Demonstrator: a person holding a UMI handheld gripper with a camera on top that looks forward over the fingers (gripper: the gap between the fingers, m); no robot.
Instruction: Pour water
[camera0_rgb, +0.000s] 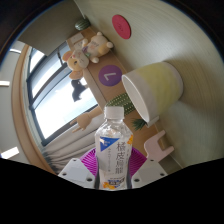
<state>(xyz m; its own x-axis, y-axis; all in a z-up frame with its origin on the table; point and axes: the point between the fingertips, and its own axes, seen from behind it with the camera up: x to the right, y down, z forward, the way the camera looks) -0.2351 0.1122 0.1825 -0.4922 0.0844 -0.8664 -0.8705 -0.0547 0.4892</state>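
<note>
While held: water bottle (114, 148), cap on, clamped between gripper (113, 172) pads.
Ahead: pale yellow cup (152, 88), tilted.
Progress: bottle grasped; pouring left.

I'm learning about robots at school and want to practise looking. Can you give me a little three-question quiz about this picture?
1. True or false: the water bottle stands between the tongs and has a white cap.
2. Which thing is tipped on its side just beyond the bottle?
A. a red bowl
B. a pale yellow cup
C. a blue kettle
3. Fill the gap: on the wooden shelf beyond the bottle sits a cream-coloured teddy ____.

Key
1. True. The purple pads sit on either side of the bottle's lower part, though it is hard to see whether they press on it.
2. B
3. bear
</note>
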